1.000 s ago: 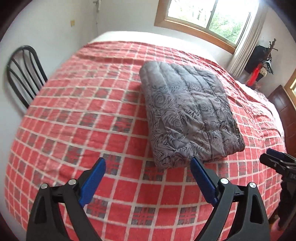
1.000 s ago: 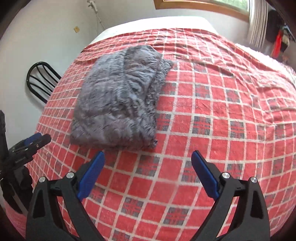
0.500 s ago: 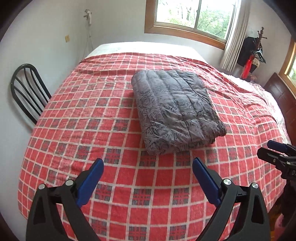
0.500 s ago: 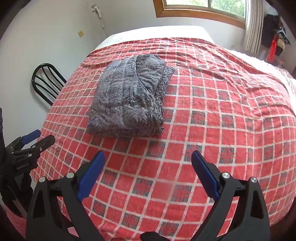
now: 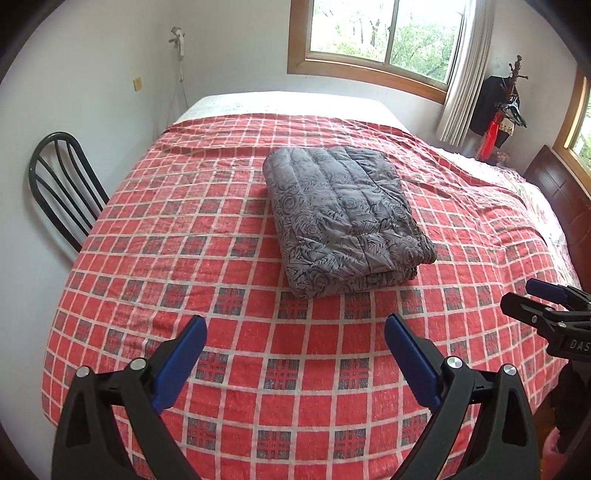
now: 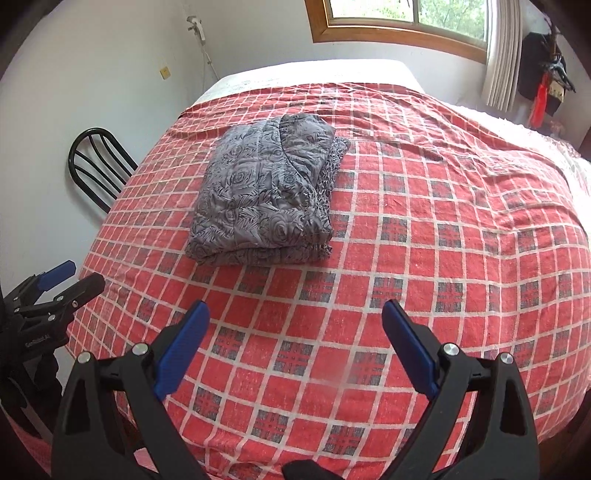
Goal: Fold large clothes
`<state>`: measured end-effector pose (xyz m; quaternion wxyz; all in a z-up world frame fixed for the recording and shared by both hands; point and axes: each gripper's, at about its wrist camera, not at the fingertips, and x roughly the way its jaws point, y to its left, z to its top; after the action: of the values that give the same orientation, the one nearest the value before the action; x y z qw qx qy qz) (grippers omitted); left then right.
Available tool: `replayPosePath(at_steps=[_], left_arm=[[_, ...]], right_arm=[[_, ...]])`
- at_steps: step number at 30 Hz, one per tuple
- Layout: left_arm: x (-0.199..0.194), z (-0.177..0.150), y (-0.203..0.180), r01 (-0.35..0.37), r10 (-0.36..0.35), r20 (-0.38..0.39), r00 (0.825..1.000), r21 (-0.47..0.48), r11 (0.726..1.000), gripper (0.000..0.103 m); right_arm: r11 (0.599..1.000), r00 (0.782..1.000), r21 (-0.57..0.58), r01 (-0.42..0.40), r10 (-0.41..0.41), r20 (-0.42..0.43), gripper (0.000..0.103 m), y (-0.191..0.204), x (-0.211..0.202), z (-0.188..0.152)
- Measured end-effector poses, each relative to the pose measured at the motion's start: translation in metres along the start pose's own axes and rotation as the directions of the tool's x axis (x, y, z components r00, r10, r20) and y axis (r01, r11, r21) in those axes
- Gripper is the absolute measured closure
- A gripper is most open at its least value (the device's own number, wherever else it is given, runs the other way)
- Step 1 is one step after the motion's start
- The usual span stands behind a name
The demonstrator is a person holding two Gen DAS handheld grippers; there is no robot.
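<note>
Both tongs [image 5: 295, 325] [image 6: 295, 314] gape empty, well short of the folded quilt [image 5: 343, 218] [image 6: 266, 199].

Both wrist cameras looked forward over their own fingers, from the bed's [image 5: 258, 398] foot towards the window [image 5: 380, 33]. They shared the folded quilt [image 5: 343, 218], well off.

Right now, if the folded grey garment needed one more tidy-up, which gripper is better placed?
Left, marginally. The folded grey garment sits nearly straight ahead of the left gripper, but off to the left of the right gripper. Both are open, empty and clear of it.
</note>
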<state>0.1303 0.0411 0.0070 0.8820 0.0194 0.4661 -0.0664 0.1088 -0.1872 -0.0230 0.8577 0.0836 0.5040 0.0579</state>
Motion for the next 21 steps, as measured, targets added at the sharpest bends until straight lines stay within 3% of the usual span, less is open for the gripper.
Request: replayPosePath(at_steps=[21], left_arm=[[-0.0009,-0.0044,0.0072,-0.005,0.005,-0.001,1.0,0.001,1.0,0.006]], right_arm=[[1.0,1.0,-0.01,-0.005,0.005,-0.004,0.009,0.0072,-0.0005,-0.0022]])
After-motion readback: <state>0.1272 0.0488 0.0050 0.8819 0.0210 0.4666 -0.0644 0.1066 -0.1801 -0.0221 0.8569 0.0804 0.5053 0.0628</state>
